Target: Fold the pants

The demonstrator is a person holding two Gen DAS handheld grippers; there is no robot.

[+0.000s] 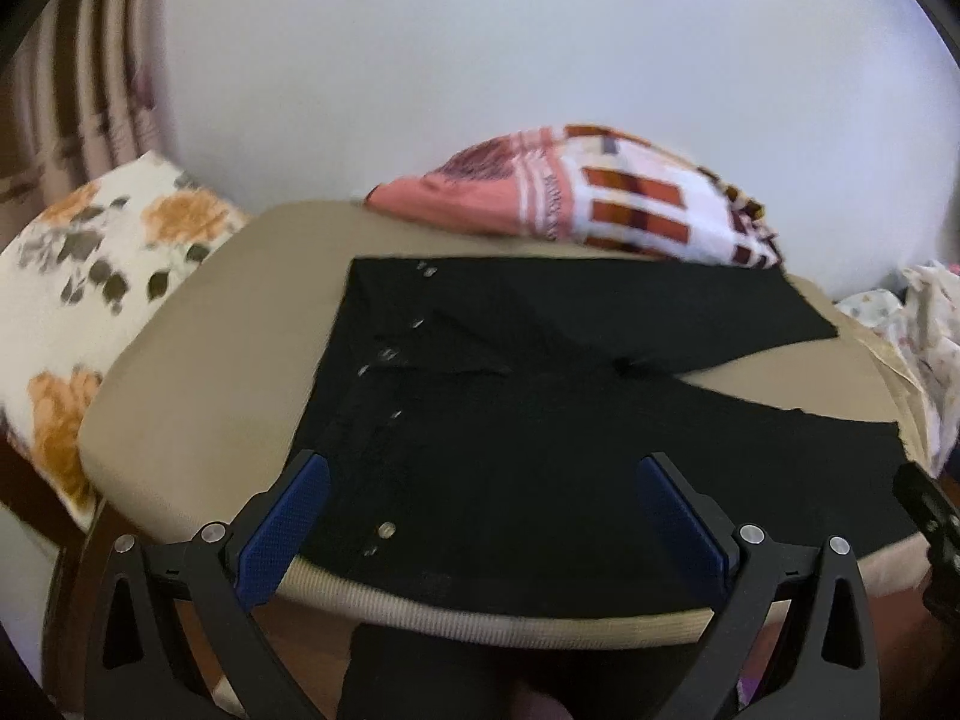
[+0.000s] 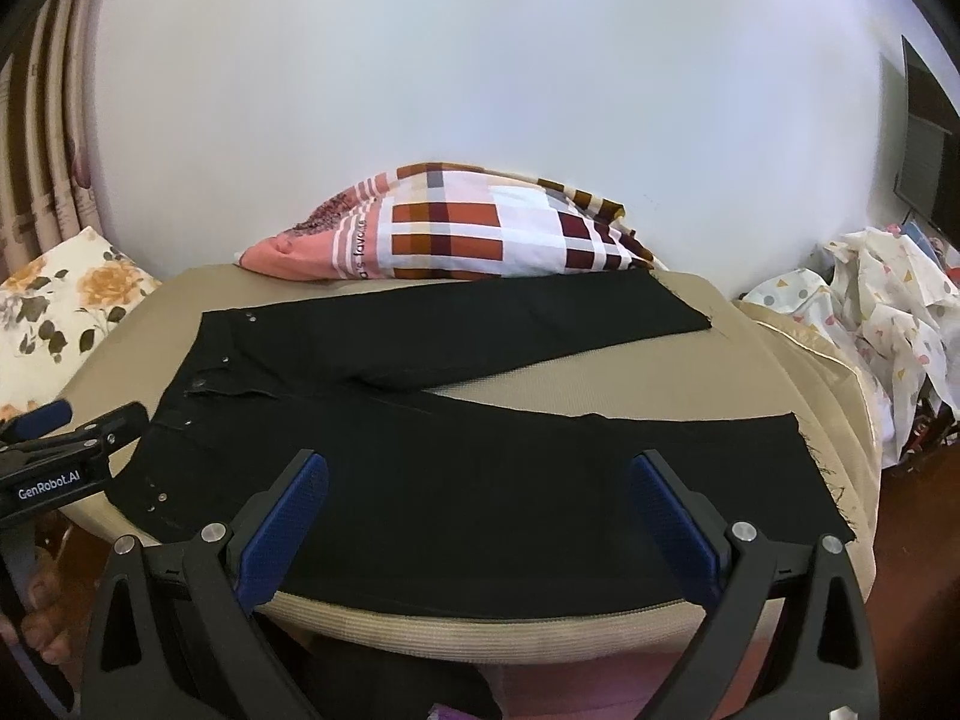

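Black pants (image 2: 456, 468) lie flat on a beige padded surface (image 2: 750, 354), waistband with metal rivets at the left, two legs spread apart toward the right. They also show in the left wrist view (image 1: 510, 408). My left gripper (image 1: 483, 480) is open and empty, hovering over the near waistband corner; it shows at the left edge of the right wrist view (image 2: 78, 420). My right gripper (image 2: 477, 477) is open and empty above the near leg. Part of it shows at the right edge of the left wrist view (image 1: 930, 516).
A folded plaid and pink cloth (image 2: 456, 228) lies at the far edge, touching the far leg. A floral pillow (image 2: 54, 300) lies at the left. Patterned white fabric (image 2: 888, 312) is heaped at the right. A white wall stands behind.
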